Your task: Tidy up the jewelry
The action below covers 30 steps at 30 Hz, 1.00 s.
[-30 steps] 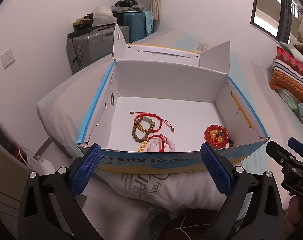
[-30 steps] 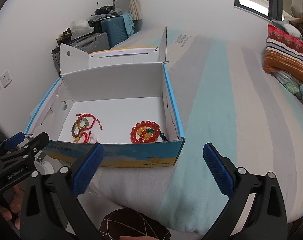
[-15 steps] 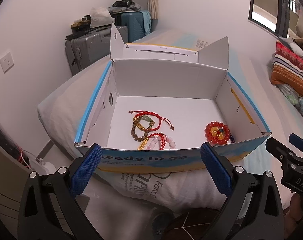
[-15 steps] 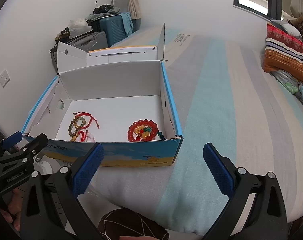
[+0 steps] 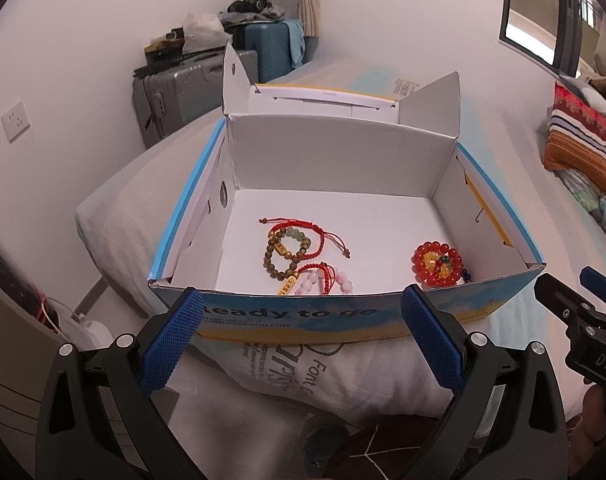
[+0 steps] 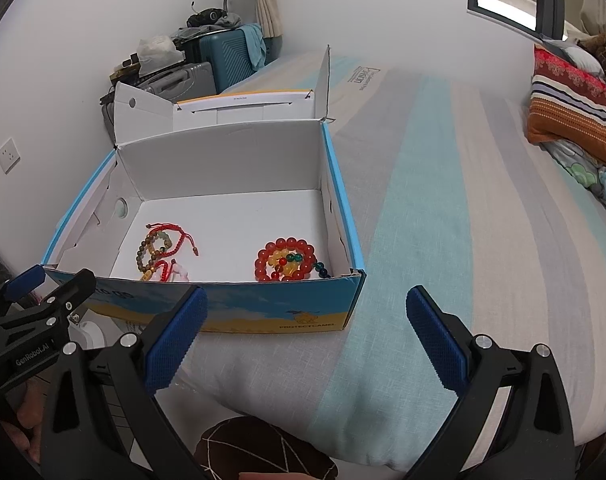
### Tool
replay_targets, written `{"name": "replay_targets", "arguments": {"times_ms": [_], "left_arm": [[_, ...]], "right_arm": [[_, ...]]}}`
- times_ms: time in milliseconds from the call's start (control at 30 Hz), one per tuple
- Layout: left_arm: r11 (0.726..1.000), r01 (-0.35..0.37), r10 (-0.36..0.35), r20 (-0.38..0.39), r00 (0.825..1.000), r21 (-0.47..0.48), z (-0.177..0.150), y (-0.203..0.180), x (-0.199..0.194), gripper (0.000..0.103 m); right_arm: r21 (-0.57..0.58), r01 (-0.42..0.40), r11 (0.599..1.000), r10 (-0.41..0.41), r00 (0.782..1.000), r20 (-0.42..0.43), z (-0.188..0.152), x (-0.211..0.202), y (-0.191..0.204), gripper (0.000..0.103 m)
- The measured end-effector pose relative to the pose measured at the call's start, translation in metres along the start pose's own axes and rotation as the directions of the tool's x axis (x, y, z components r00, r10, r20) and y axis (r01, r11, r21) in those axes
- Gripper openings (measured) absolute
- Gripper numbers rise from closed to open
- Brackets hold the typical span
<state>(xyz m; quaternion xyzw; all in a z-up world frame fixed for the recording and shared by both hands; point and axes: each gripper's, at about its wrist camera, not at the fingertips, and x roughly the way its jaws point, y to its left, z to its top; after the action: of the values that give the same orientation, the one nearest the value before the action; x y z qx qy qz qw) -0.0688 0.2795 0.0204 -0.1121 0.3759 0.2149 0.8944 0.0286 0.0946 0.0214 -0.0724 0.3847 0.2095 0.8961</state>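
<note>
An open blue and white cardboard box (image 5: 327,312) (image 6: 263,304) lies on the bed. Inside at the left is a tangle of bracelets (image 5: 299,252) (image 6: 163,252): red cord, brown beads, pink beads. At the right of the box lies a red and yellow bead bracelet (image 5: 437,266) (image 6: 287,260). My left gripper (image 5: 303,320) is open and empty, just in front of the box's near wall. My right gripper (image 6: 307,320) is open and empty, in front of the box's right corner. Each gripper shows at the edge of the other's view.
The bed has a striped grey and teal sheet (image 6: 443,208). Suitcases (image 5: 191,88) stand against the wall behind the box. A striped pillow (image 6: 571,108) lies at the far right. The box's lid flaps (image 5: 343,96) stand up at the back.
Both grippers have risen and tilted a little, so more of the box floor shows. Nothing in the box has moved.
</note>
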Motion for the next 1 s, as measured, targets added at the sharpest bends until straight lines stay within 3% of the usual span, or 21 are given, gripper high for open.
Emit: {"name": "replay_targets", "arguments": {"times_ms": [1000], "left_arm": [[1.000, -0.010, 0.010, -0.001, 1.000, 0.003, -0.0006, -0.0040, 0.0006, 0.097]], "right_arm": [[-0.006, -0.004, 1.000, 0.004, 1.000, -0.013, -0.0041, 0.0039, 0.0009, 0.095]]}}
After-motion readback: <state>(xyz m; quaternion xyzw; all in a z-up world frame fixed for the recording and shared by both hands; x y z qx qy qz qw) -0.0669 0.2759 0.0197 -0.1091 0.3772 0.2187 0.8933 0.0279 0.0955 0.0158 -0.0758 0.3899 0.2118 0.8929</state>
